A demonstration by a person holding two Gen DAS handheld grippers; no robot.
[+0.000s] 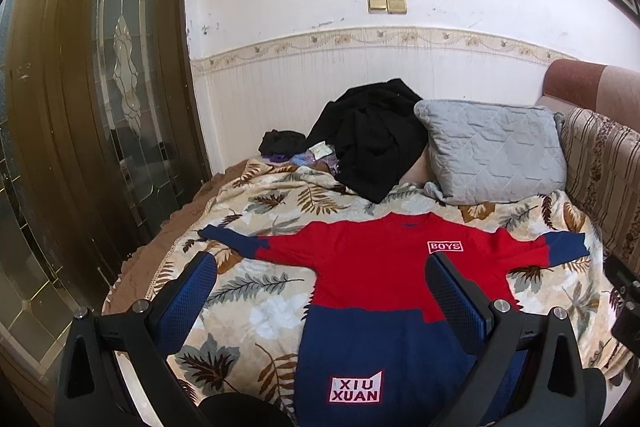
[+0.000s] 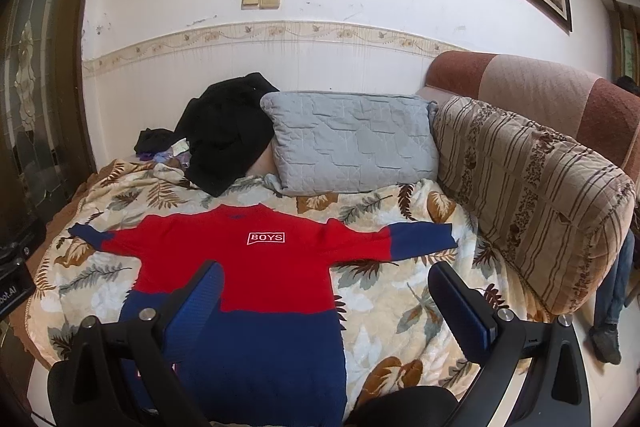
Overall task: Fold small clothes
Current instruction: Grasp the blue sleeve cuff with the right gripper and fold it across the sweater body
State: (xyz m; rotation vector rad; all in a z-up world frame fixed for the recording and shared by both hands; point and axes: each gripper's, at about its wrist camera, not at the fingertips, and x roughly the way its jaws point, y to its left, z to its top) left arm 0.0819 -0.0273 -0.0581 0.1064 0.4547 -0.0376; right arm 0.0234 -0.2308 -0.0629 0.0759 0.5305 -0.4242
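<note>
— Two grippers up, both hovering above the near end of the bed. Left gripper (image 1: 320,291) level, aimed along the bed toward the wall, jaws spread wide, nothing between them.

— Same for the right gripper (image 2: 326,297): wide open, empty, pointed the same way, sitting over the sweater's right half.

— And the sweater (image 1: 384,267)?

— Laid flat, face up, on the leaf-print blanket (image 1: 260,311). Red on top, navy at the hem, navy cuffs. Neck toward the wall, hem toward the cameras, so body axis running straight away from the grippers.

— Sleeves?

— Stretched out sideways, left and right, crossing that axis. "BOYS" patch on the chest, "XIU XUAN" patch near the hem in the left wrist view.

— Behind it?

— Grey quilted pillow (image 2: 352,139) just past the neck, black clothes pile (image 2: 228,139) beside that, striped cushion (image 2: 528,187) along the right edge.
</note>
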